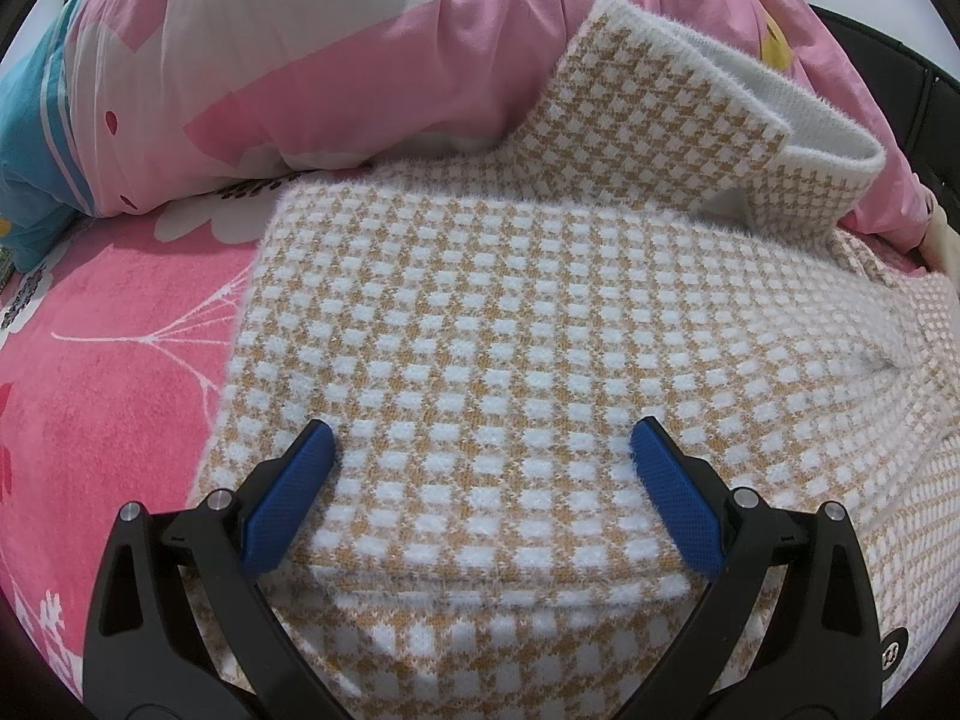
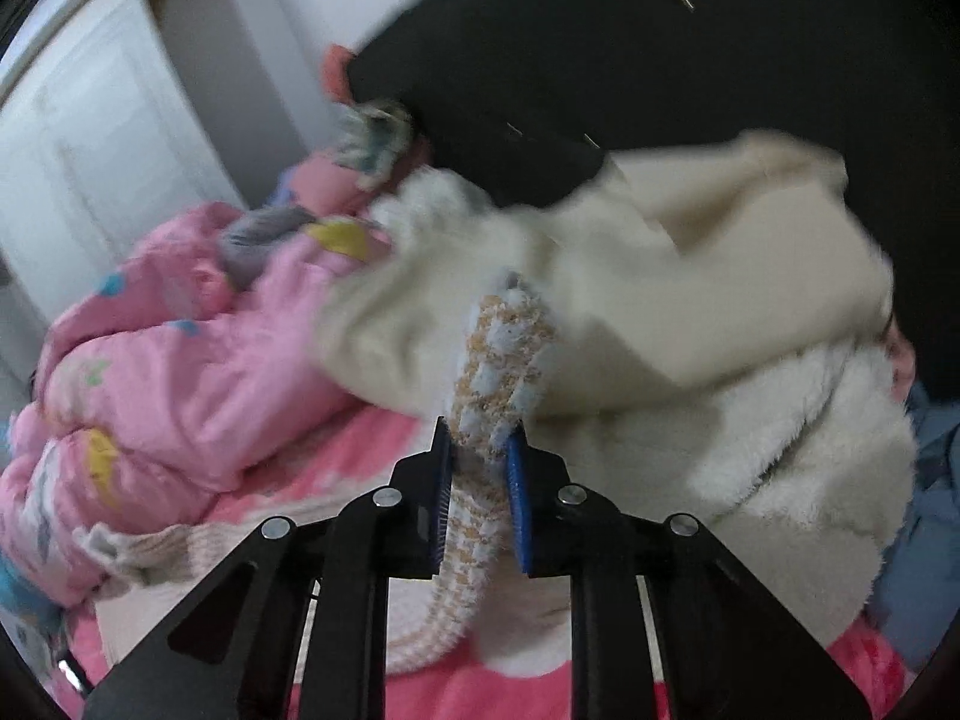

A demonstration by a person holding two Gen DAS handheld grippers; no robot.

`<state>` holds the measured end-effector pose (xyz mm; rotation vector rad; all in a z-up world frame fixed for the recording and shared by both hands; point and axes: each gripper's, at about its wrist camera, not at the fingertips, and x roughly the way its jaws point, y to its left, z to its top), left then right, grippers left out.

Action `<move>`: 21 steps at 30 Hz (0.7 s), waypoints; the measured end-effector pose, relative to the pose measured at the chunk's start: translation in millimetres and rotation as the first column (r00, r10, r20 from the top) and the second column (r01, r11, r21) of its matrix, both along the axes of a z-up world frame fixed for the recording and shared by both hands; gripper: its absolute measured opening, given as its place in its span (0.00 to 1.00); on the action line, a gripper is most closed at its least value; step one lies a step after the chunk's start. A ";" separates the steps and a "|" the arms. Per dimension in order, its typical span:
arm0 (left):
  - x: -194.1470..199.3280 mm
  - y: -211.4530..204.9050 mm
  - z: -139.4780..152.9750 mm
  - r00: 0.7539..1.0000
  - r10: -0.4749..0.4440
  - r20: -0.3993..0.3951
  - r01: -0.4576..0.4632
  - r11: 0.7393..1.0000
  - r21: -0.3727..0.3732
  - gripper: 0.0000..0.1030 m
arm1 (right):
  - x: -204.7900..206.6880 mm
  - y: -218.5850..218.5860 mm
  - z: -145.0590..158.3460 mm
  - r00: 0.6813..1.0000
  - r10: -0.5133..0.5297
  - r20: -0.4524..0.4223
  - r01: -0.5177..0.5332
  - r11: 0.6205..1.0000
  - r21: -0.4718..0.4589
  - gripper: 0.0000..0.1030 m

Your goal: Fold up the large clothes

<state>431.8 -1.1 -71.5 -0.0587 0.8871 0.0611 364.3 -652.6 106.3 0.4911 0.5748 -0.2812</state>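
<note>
Your left claw (image 1: 483, 450) stood apart, pads resting on the folded checked sweater (image 1: 510, 324) on the bed (image 1: 108, 372) to pin it, while your right claw (image 2: 480, 450) clamped its knit edge (image 2: 498, 354), lifted, apparently for folding over.

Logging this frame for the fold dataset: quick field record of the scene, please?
surface: pink floral sheet
garment: houndstooth knit, partly folded
left gripper: open, pads resting on the knit's folded panel
right gripper: shut on an edge strip of the knit
background: pink quilt, cream fleece garment
</note>
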 end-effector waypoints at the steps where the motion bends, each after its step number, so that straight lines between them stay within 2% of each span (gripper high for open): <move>1: 0.8 0.4 0.8 1.000 -0.001 -0.001 0.001 1.000 -0.002 0.93 | -2.2 15.4 17.9 0.999 0.033 0.032 -0.032 0.999 -0.013 0.16; 3: 1.4 1.8 3.6 1.000 -0.005 -0.008 0.005 1.000 -0.008 0.93 | -5.0 41.9 45.0 0.993 0.091 0.080 -0.088 0.996 -0.034 0.16; 4: 2.9 2.9 6.1 1.000 -0.007 -0.016 0.007 1.000 -0.013 0.93 | -6.3 64.9 64.9 0.984 0.140 0.113 -0.135 0.989 -0.054 0.16; 7: 2.9 7.3 16.3 0.999 -0.006 -0.037 0.005 1.000 -0.025 0.93 | -9.2 116.4 99.9 0.954 0.247 0.172 -0.235 0.968 -0.090 0.15; 9: -4.5 13.6 30.8 1.000 0.004 -0.031 -0.006 0.999 -0.053 0.93 | -7.9 160.0 120.1 0.919 0.335 0.206 -0.317 0.941 -0.116 0.15; 13: -26.9 39.8 60.0 1.000 0.024 -0.008 -0.025 0.991 -0.133 0.93 | 4.7 262.3 141.4 0.822 0.509 0.255 -0.485 0.861 -0.155 0.15; 15: -40.6 55.2 72.0 0.999 0.035 0.016 -0.032 0.989 -0.144 0.93 | 17.0 315.7 136.2 0.770 0.586 0.250 -0.568 0.810 -0.150 0.15; 17: -57.4 74.3 83.1 0.998 0.052 0.037 -0.046 0.988 -0.147 0.93 | 31.4 378.3 117.7 0.717 0.663 0.217 -0.646 0.748 -0.152 0.15; 18: -65.3 82.3 86.4 0.997 0.060 0.042 -0.053 0.987 -0.151 0.93 | 40.6 415.5 99.2 0.683 0.708 0.181 -0.693 0.706 -0.149 0.17; 20: -79.8 96.3 91.0 0.996 0.077 0.047 -0.068 0.984 -0.163 0.93 | 54.2 465.4 62.4 0.634 0.765 0.110 -0.753 0.644 -0.138 0.19; 21: -84.4 105.5 92.1 0.995 0.086 0.050 -0.077 0.983 -0.168 0.93 | 63.7 498.2 29.6 0.589 0.807 0.037 -0.798 0.588 -0.130 0.29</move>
